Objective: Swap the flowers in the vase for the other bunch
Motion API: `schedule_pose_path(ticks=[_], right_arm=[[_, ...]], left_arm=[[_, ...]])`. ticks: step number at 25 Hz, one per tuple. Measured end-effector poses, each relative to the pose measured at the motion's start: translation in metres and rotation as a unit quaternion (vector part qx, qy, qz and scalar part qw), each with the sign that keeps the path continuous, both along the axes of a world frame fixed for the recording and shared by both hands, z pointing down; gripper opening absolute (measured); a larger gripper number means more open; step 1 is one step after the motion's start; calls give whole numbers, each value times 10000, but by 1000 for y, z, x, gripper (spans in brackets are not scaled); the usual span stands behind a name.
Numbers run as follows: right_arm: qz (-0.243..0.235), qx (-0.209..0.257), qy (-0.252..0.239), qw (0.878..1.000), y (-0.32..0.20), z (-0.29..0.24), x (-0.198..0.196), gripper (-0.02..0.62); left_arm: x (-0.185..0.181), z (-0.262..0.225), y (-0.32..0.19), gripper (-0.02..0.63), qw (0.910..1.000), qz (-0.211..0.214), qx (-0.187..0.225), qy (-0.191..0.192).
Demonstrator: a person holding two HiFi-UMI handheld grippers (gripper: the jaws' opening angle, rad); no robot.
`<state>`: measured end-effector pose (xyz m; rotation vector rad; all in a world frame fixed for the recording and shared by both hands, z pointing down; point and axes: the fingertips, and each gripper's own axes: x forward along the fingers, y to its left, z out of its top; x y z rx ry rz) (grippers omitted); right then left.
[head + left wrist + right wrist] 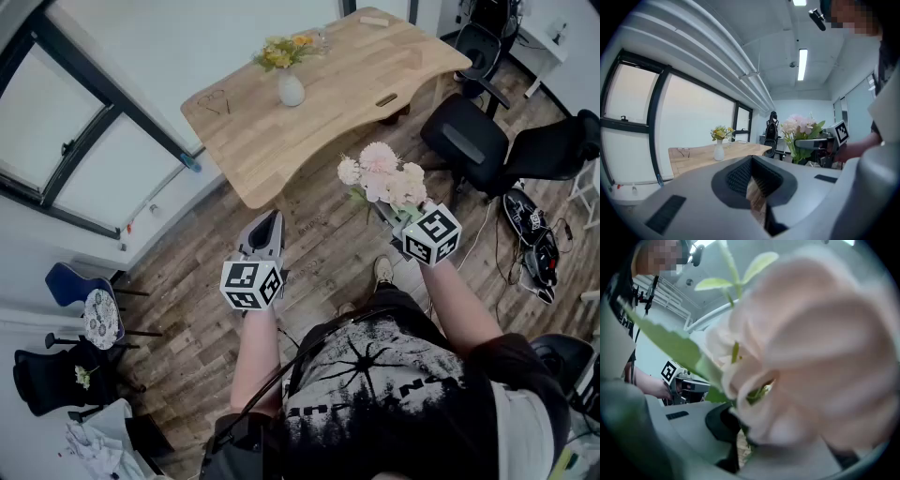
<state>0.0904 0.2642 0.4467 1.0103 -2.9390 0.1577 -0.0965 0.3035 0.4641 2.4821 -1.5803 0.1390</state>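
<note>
A white vase (291,90) with yellow flowers (281,52) stands on the wooden desk (319,103), far ahead of both grippers. My right gripper (392,212) is shut on the stems of a pink bunch (382,178), held level in mid air; its blooms (811,357) fill the right gripper view. My left gripper (266,228) is shut with nothing in it and hangs over the floor short of the desk. The left gripper view shows the vase (719,152), the yellow flowers (722,132) and the pink bunch (799,129) to the right.
Black office chairs (469,141) stand right of the desk, with cables and gear (534,244) on the floor beyond. Glasses (214,101) lie at the desk's left end. A window (75,141) runs along the left wall. A blue chair (80,291) stands at the lower left.
</note>
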Motion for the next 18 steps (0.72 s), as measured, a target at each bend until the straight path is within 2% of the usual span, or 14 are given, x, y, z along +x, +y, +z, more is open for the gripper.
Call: schedule_pose_path(ticks=[18], right_arm=[[-69,72,61,9999,1,-5,1,34]], left_arm=[[9,7,-6,14,9998,89,4,-190]])
